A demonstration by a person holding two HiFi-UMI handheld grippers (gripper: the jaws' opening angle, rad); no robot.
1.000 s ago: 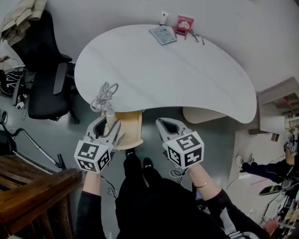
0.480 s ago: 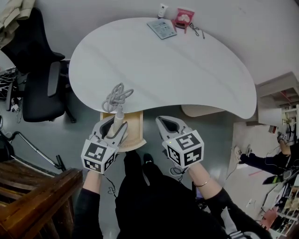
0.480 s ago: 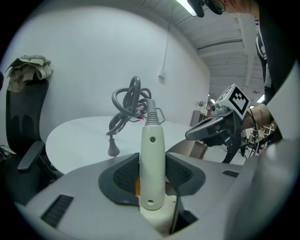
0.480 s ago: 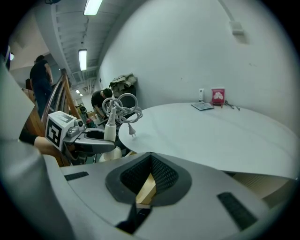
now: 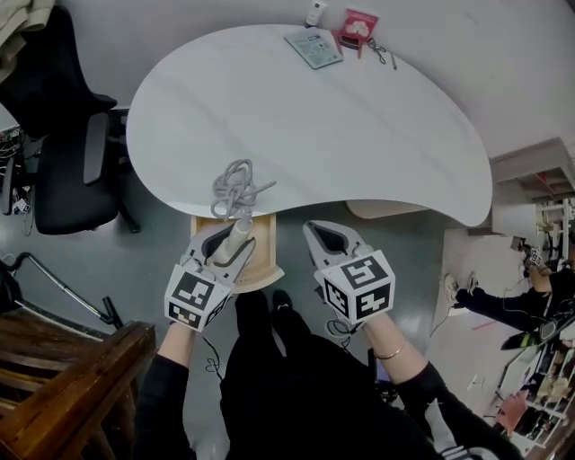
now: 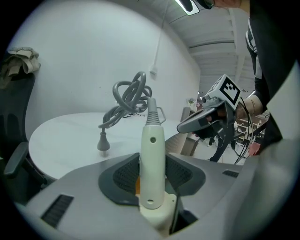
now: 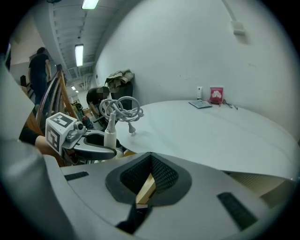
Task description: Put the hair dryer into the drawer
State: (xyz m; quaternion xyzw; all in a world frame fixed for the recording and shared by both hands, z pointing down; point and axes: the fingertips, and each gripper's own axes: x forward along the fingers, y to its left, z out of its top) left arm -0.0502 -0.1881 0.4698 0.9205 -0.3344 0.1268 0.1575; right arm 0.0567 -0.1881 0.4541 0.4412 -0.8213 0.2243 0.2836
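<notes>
The hair dryer [image 5: 232, 244] is cream-white with a grey coiled cord [image 5: 238, 187] bunched at the end of its handle. My left gripper [image 5: 225, 244] is shut on the handle [image 6: 152, 154], which stands up between the pads, the cord [image 6: 131, 99] and plug dangling beyond. It hangs over the open light-wood drawer [image 5: 260, 252] under the front edge of the white table [image 5: 359, 135]. To its right, my right gripper [image 5: 312, 230] sits by the table edge, its tips together with nothing between them [image 7: 150, 158]. The dryer's head is hidden below the left gripper.
A black office chair [image 5: 63, 162] stands left of the table, dark wooden furniture [image 5: 63, 377] at lower left. A booklet [image 5: 314, 45], a pink box [image 5: 358, 25] and a small white tube [image 5: 314, 13] lie at the table's far edge. Shelving [image 5: 535, 175] is at right.
My left gripper has moved right and down with the hair dryer, now over the drawer, and the cord bundle has swung over the table's edge. The right gripper has hardly shifted.
</notes>
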